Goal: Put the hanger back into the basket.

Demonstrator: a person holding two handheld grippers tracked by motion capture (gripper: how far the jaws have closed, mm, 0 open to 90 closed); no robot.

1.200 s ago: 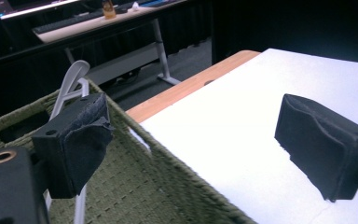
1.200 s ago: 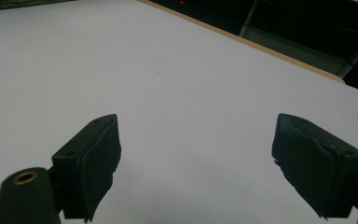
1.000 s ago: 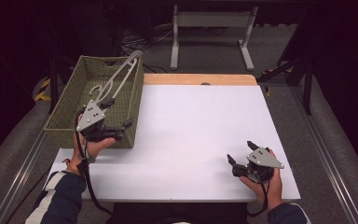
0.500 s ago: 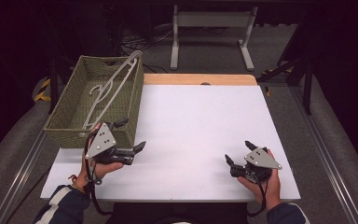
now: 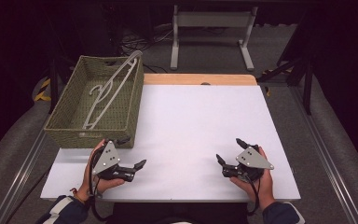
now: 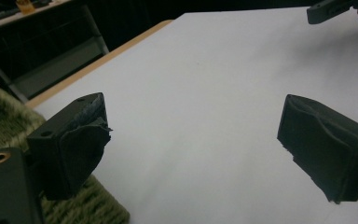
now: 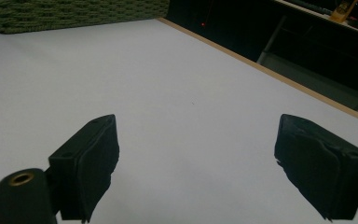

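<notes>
Jaws, both pairs: spread wide, nothing between them, bare white table (image 5: 200,130) behind the gap in each gripper view.

Item 1, left gripper (image 5: 133,151): held low at about 7 o'clock on the table, just off the near corner of the basket, jaws aimed toward 3 o'clock. A second ago it stood at the basket's near wall beside the hanger's lower end; half a second ago it was already clear. It has since drawn back to the near edge, empty.

Item 2, right gripper (image 5: 229,150): at about 5 o'clock, resting in the hand, hardly shifted over the same second.

Item 3, white hanger (image 5: 109,91): lies slantwise in the woven green basket (image 5: 63,133) at 10 o'clock, hook toward the near left, its far end propped on the far right rim.

Judgement: hanger deposited and let go; the placing step looks finished, both tools parked at rest.
</notes>
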